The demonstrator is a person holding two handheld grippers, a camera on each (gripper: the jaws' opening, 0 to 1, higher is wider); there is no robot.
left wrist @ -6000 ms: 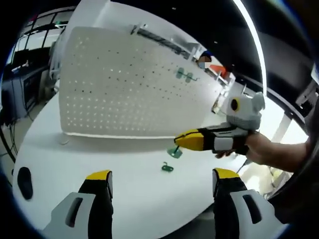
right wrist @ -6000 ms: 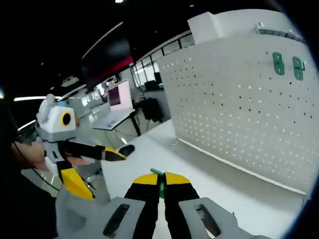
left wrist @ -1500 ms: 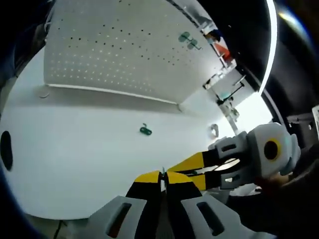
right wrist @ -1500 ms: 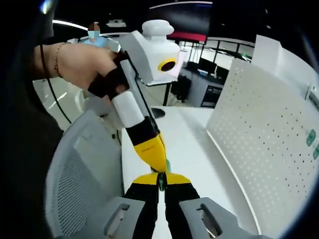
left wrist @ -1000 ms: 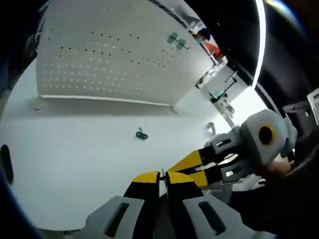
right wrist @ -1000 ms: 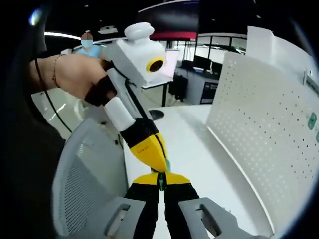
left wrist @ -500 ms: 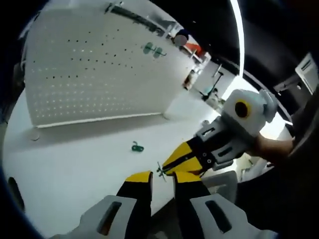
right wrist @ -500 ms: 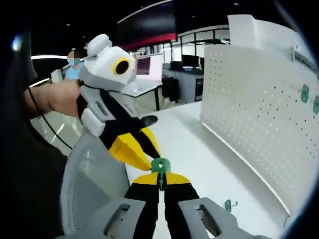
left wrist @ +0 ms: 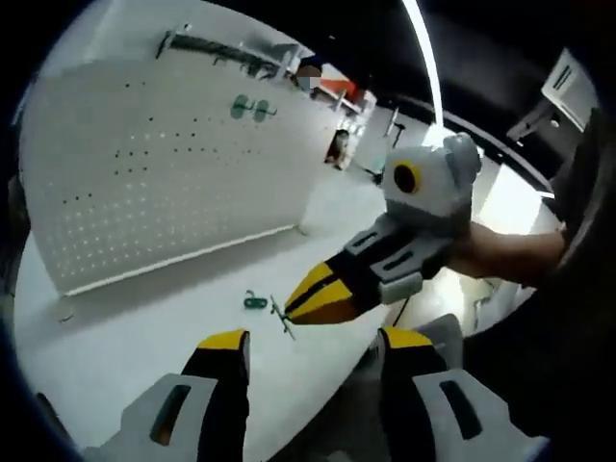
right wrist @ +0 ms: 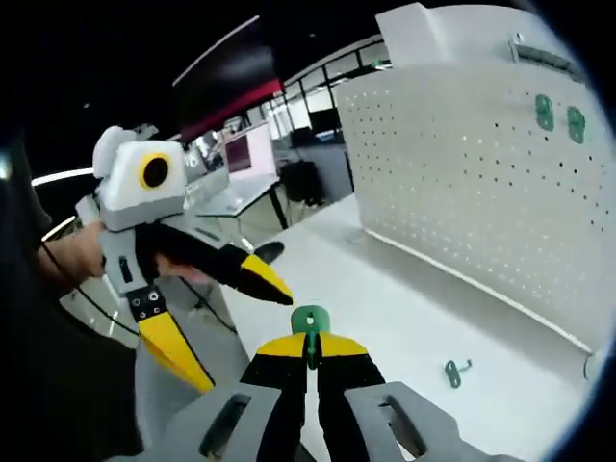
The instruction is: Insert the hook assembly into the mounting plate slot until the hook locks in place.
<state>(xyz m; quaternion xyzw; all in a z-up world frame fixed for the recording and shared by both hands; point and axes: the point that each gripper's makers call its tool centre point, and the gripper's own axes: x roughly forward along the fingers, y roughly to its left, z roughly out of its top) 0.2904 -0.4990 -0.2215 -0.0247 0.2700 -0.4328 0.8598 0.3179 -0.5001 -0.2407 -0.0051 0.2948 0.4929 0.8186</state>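
My right gripper (right wrist: 309, 346) is shut on a small green plate (right wrist: 309, 320) with a hole, held upright above the white table (right wrist: 385, 308). In the left gripper view the right gripper (left wrist: 295, 309) comes in from the right, and the green plate (left wrist: 281, 315) shows edge-on at its tip with a thin hook wire across it. My left gripper (left wrist: 314, 341) stands open with nothing between its fingers, just short of that plate. From the right gripper view the left gripper (right wrist: 247, 343) is open to the left of the plate. A loose green hook (left wrist: 254, 302) (right wrist: 455, 372) lies on the table.
A white pegboard (left wrist: 164, 183) (right wrist: 481, 173) stands upright on the table, with two green plates (left wrist: 248, 109) (right wrist: 558, 115) mounted near its top. A person's hand (left wrist: 500, 255) holds the right gripper. Desks and monitors (right wrist: 241, 154) stand in the background.
The left gripper, shut beside the right gripper on the green plate a second ago, has opened and drawn back. The right gripper keeps its hold. Both views have swung.
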